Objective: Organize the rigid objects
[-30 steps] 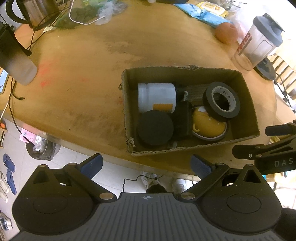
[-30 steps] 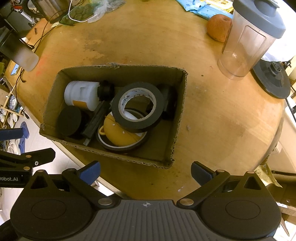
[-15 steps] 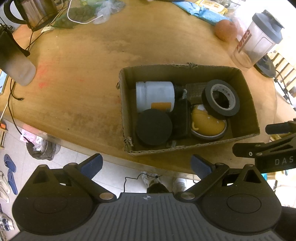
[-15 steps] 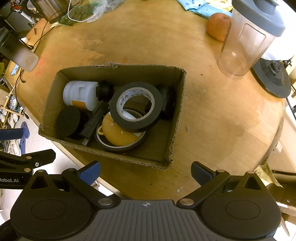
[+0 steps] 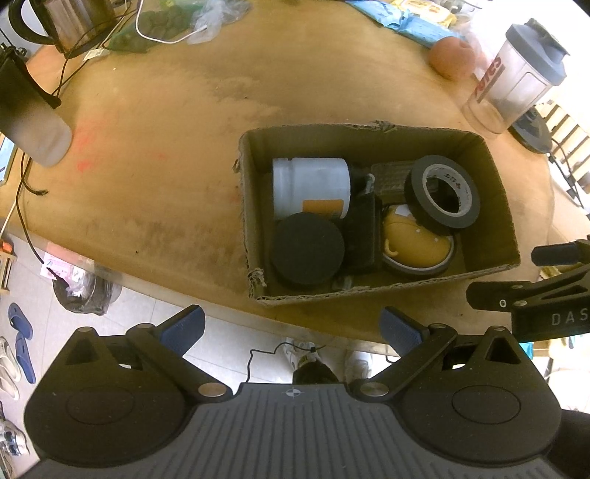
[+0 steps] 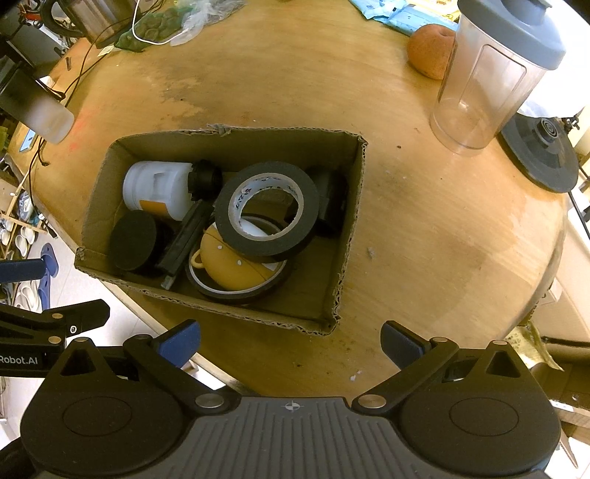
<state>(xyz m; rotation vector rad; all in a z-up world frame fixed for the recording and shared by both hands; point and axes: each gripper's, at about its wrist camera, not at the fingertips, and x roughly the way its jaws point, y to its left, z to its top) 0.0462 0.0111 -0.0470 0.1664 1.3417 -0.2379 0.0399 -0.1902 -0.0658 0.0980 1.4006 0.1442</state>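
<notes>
Both grippers, left gripper (image 5: 291, 328) and right gripper (image 6: 289, 341), jaws wide open, empty, hovering off the table (image 6: 424, 228) edge. Cardboard box (image 6: 350, 221) holds black tape roll (image 6: 267, 210), white bottle (image 6: 156, 189). Shaker cup (image 5: 516, 79) red lettering unreadable; right gripper body reads "DAS".

A cardboard box (image 6: 352, 206) sits on the table (image 6: 424, 235) near its 6 o'clock edge. In the box, a bottle (image 6: 158, 189) lies on its side at 10 o'clock, a round puck (image 6: 132, 239) at 8 o'clock just in front of it. A roll of tape (image 6: 267, 210) leans at the middle, resting on a lidded pot (image 6: 228, 265) at 6 o'clock. Outside the box, a blender jar (image 6: 490, 81) stands at 2 o'clock, a fruit (image 6: 429, 49) just left of it. A kettle (image 5: 70, 22) stands far off at 11 o'clock.
</notes>
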